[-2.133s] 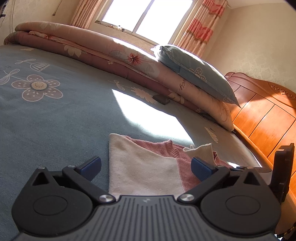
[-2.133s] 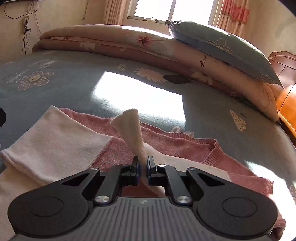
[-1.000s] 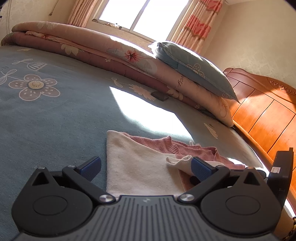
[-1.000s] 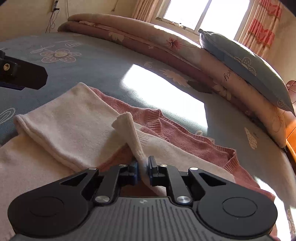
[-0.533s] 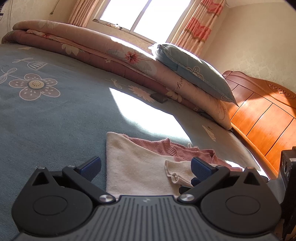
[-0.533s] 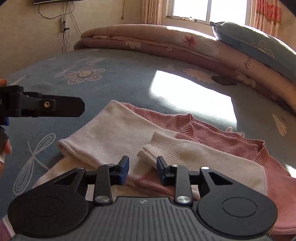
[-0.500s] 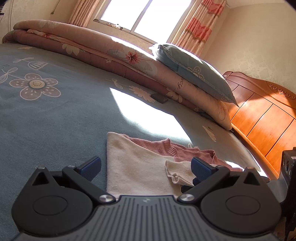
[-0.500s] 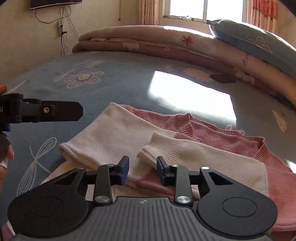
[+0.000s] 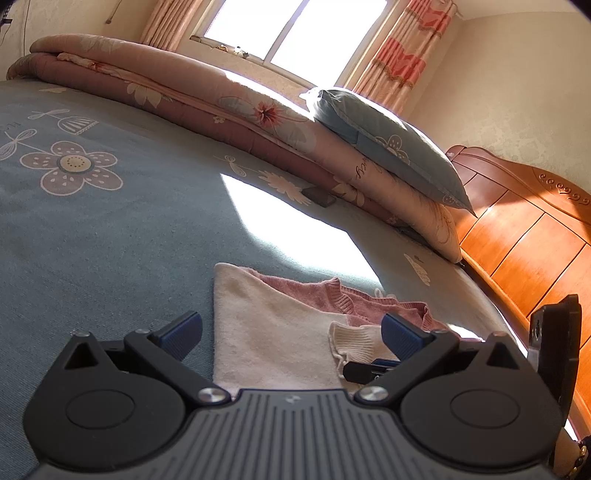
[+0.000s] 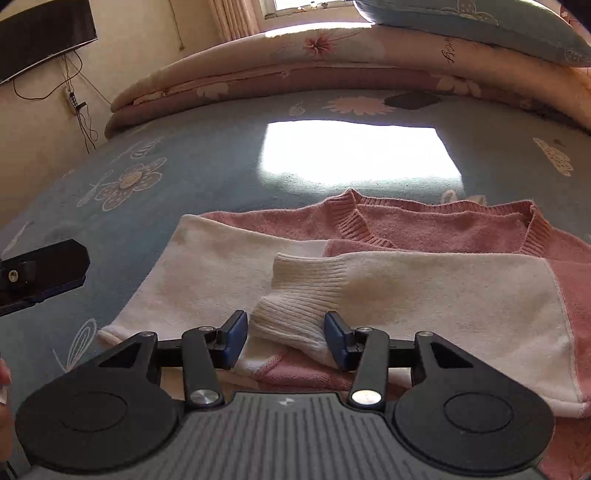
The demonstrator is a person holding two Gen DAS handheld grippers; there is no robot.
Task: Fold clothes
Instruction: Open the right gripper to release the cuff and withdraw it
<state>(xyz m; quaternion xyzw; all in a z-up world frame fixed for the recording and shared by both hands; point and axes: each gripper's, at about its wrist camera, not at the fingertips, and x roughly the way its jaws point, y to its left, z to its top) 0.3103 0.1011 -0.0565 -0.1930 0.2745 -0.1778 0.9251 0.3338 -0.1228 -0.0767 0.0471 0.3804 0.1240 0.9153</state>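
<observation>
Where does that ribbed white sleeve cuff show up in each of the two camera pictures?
Left wrist view: the cuff lies low and right of centre, beside the right-hand blue fingertip.
Right wrist view: the cuff lies at lower centre, between the open right gripper's fingertips.
Shared landmark: the pink ribbed collar behind it.

Bright sun pours through the window (image 9: 288, 33), flanked by pink patterned curtains (image 9: 402, 51), and throws a hard white patch (image 9: 295, 225) across the blue flowered bedspread (image 9: 92, 206). A rolled pink quilt (image 9: 177, 92) lines the far edge with a blue pillow (image 9: 388, 144) on top. Orange wooden headboard (image 9: 524, 236) at right. Cream walls (image 9: 517, 92); a dark screen (image 10: 40, 33) with dangling cables (image 10: 79, 107).
</observation>
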